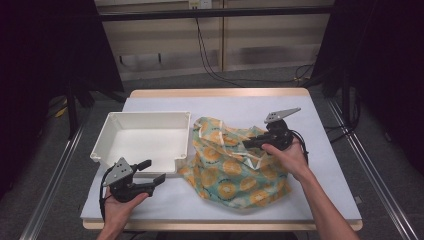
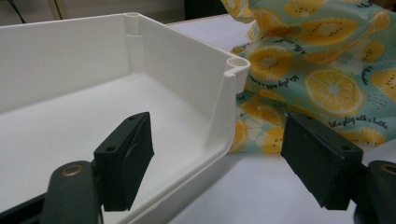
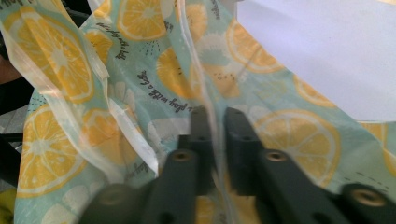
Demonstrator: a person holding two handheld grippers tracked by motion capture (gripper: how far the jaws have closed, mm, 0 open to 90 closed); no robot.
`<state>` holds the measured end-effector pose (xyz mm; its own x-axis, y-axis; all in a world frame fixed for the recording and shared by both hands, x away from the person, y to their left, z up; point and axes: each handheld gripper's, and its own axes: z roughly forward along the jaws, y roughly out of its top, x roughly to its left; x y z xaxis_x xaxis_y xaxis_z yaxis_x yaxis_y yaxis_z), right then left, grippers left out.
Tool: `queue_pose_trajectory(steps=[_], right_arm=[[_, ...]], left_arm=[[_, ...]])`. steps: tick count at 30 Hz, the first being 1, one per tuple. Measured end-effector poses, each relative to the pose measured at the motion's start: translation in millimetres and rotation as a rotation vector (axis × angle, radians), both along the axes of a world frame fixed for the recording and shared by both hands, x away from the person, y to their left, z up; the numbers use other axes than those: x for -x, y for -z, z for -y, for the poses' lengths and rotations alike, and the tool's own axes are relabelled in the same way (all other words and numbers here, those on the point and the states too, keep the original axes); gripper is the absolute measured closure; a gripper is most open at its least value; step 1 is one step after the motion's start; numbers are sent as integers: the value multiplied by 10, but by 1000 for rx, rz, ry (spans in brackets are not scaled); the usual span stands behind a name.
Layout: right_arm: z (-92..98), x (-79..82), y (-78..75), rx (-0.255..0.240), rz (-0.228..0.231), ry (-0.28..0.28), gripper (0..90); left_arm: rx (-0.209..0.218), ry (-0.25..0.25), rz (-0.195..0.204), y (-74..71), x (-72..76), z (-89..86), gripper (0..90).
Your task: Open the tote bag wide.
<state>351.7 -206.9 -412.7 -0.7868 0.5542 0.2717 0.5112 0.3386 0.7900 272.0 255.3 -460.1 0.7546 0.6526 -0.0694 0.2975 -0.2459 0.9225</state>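
Note:
A crumpled teal bag printed with yellow lemon slices (image 1: 231, 167) lies on the white table cover, right of a white plastic bin (image 1: 141, 137). My right gripper (image 1: 248, 144) sits over the bag's upper right part, shut on a fold of the bag's rim (image 3: 214, 122); in the right gripper view the two jaws pinch a thin clear-edged seam between them. Near the bin's front right corner (image 2: 232, 70), my left gripper (image 1: 151, 172) stands open with nothing between its fingers. The lemon bag (image 2: 322, 60) shows beyond that corner in the left gripper view.
The bin's inside (image 2: 70, 121) holds nothing. Bare table cover (image 1: 320, 150) runs right of the bag and along the front edge. Black cables (image 1: 210, 55) hang down behind the table, with dark stands at both sides.

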Motion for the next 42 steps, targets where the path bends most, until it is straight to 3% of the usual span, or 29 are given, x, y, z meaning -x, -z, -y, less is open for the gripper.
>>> queue_pose_trajectory(steps=[14, 17, 19, 30, 36, 40, 42], right_arm=[[205, 186, -269, -137, 49, 32, 900], [214, 232, -320, -148, 58, 28, 900], [213, 301, -401, -156, 74, 17, 900], [175, 557, -656, -216, 137, -36, 900], [125, 721, -751, -215, 168, -56, 900], [73, 816, -796, -216, 185, -77, 900], [50, 835, -802, -223, 185, -85, 900]], left_arm=[[14, 23, 6, -87, 17, 69, 323], [18, 35, 9, -127, 33, 103, 350], [14, 67, 32, -187, 49, 172, 353], [32, 95, 42, -314, 18, 292, 429], [52, 147, 65, -452, -13, 463, 443], [87, 230, 80, -553, -56, 686, 400], [95, 243, 91, -586, -45, 797, 347]])
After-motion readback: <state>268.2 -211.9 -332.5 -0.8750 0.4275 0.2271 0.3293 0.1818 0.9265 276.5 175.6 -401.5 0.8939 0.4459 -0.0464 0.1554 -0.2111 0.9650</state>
